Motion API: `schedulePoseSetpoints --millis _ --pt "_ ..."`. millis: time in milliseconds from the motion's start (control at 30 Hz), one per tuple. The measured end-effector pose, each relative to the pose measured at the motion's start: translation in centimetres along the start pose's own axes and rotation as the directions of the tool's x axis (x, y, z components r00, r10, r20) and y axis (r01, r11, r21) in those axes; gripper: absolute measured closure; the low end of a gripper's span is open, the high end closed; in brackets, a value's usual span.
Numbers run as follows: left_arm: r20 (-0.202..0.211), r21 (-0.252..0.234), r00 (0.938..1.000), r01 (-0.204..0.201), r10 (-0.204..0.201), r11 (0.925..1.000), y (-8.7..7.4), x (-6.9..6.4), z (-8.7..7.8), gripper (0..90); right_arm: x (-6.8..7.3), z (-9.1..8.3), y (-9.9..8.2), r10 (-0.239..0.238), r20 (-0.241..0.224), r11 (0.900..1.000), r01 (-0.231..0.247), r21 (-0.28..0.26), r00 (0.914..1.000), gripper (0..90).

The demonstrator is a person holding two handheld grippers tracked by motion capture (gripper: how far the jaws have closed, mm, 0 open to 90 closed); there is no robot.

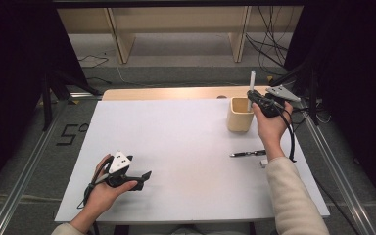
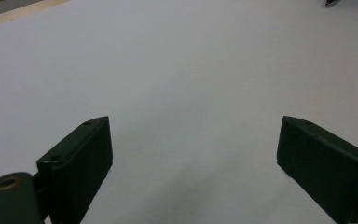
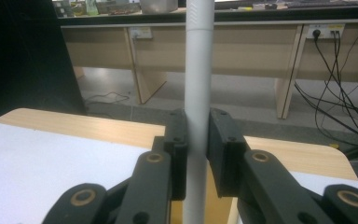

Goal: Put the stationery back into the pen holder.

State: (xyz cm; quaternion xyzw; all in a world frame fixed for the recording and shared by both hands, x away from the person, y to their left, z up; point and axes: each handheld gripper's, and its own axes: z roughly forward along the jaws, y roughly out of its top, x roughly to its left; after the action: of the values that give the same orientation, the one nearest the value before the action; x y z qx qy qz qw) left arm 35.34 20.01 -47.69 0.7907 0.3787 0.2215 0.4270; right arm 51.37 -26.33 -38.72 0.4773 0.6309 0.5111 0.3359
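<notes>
White pen [image 3: 198, 93] is the thing being held. It is long, thin and round, pale grey-white all over, with a faint seam and small ridges near its top. It stands straight up. No words or brand can be read on it. In the high view the white pen [image 1: 252, 81] sticks up just above the back rim of a small wooden cup [image 1: 239, 117].

The right hand-held gripper [image 3: 197, 154] is closed on the white pen, with one black jaw pressing on each side of it. In the high view the right hand-held gripper [image 1: 254, 100] sits just beside the cup, at the far right of the desk [image 1: 176, 147].

A dark pen [image 1: 247, 153] lies flat on the desk nearer the person, apart from the cup. A small white piece [image 1: 263, 162] lies just beside it.

The left hand-held gripper [image 2: 193, 158] is open, with nothing but the bare white desk top between its jaws. In the high view the left hand-held gripper [image 1: 144, 177] rests low at the near left, well apart from the cup.

On the floor left of the desk, dark tape marks [image 1: 72, 134] look like "5°".
</notes>
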Motion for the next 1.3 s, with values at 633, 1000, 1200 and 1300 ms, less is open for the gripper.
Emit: schedulePoseSetpoints --millis 633,1000,1200,1300 --pt "0.000 0.000 1.0000 -0.001 0.001 1.0000 0.0 0.0 0.0 10.3 -0.3 0.4 -0.8 -0.005 0.017 0.9997 0.005 0.026 0.9998 78.9" --pt "0.000 0.001 1.0000 -0.001 0.001 1.0000 0.0 0.0 0.0 10.3 -0.4 0.6 -1.1 -0.006 0.023 0.9992 0.005 0.041 0.9997 78.9" --pt "-0.001 0.000 1.0000 0.000 0.000 1.0000 0.0 0.0 0.0 10.3 -0.4 0.6 -1.3 -0.008 0.022 0.9986 0.007 0.053 0.9997 78.8" --pt "0.000 0.000 1.0000 0.000 0.000 1.0000 0.0 0.0 0.0 10.3 -0.4 0.7 -1.3 -0.011 0.018 0.9982 0.010 0.060 0.9998 78.7"
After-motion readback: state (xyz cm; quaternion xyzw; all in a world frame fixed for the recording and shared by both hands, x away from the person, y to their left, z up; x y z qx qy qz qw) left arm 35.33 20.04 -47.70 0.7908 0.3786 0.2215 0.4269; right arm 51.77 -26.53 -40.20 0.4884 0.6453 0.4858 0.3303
